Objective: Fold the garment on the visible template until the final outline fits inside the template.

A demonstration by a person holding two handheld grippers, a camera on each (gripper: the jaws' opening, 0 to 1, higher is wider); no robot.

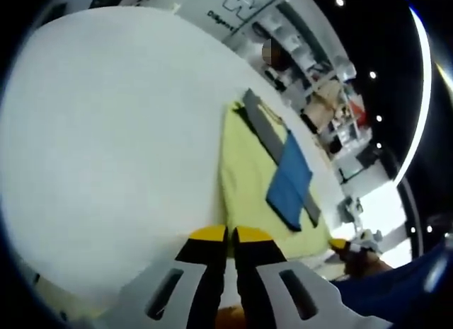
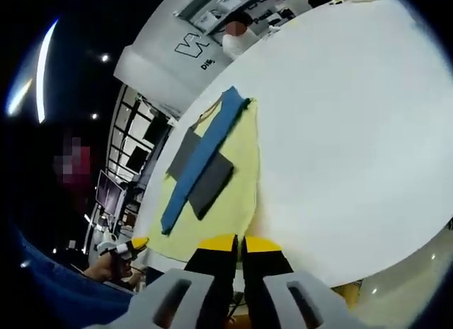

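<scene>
We see a white counter (image 1: 106, 131) with a yellow garment (image 1: 244, 180) at 3 o'clock; shelves (image 1: 297, 53) behind. Left tongs (image 1: 231, 235) and right tongs (image 2: 240, 240) closed, empty.

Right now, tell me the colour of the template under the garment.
Pale yellow template, best seen in the right gripper view.

Yellow-tipped black tool (image 1: 231, 237) (blue sleeve (image 1: 396, 290)).

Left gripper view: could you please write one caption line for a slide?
Closed yellow-tipped tongs over a white round table near a yellow fabric sheet carrying a blue folded cloth and a grey strip.
</scene>
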